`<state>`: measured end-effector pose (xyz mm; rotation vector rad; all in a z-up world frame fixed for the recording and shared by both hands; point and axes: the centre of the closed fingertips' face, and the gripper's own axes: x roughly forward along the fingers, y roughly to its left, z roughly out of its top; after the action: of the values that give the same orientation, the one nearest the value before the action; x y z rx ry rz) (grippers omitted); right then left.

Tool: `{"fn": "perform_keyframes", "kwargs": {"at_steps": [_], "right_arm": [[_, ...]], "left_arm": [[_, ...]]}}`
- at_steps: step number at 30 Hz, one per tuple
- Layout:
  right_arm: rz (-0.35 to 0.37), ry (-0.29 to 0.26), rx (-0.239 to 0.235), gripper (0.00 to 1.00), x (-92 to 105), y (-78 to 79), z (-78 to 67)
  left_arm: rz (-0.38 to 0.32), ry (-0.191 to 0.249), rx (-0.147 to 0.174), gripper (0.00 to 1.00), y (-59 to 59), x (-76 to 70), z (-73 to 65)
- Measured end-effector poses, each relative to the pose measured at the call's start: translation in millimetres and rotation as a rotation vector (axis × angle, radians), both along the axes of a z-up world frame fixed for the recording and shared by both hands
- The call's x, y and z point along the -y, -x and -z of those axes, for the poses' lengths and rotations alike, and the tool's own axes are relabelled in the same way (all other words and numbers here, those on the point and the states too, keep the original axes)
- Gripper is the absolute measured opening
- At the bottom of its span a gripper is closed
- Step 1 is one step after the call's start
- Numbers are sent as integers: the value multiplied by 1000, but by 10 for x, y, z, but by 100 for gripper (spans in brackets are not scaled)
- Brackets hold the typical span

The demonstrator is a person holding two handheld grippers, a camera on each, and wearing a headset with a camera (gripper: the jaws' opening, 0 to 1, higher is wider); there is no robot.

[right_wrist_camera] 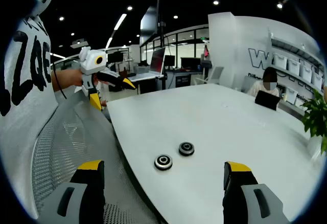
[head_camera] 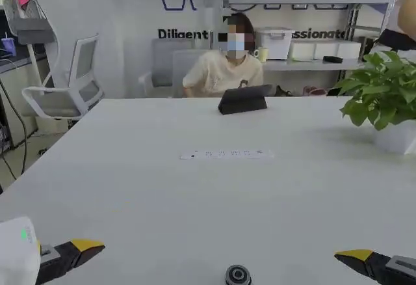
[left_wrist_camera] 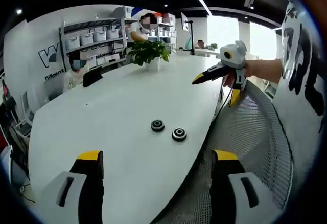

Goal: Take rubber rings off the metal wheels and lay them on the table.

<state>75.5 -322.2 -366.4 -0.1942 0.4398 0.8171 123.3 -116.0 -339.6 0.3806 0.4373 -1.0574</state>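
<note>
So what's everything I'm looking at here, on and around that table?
wheels: two, black with metal centres, side by side near the table's near edge
table: one, white
socket strip: one, white, mid-table
potted plant: one, green in a white pot, right side of the table
dark device: one, black, far side of the table
seated person: one, pale top, behind the device
office chair: one, white and grey, far left
storage bins: several, white, wall shelves
left claw: one, black, yellow tips, open, empty
right claw: one, same colours, open, empty
</note>
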Motion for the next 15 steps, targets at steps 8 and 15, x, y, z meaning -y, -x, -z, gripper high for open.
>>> {"fn": "perform_keyframes", "kwargs": {"at_steps": [8, 15], "right_arm": [[0, -1, -1, 97, 9, -32, 22], [5, -2, -3, 97, 23, -37, 35]], "left_arm": [[1, -2, -2, 85, -5, 30, 6], [4, -3, 0, 85, -17, 50, -5]]}}
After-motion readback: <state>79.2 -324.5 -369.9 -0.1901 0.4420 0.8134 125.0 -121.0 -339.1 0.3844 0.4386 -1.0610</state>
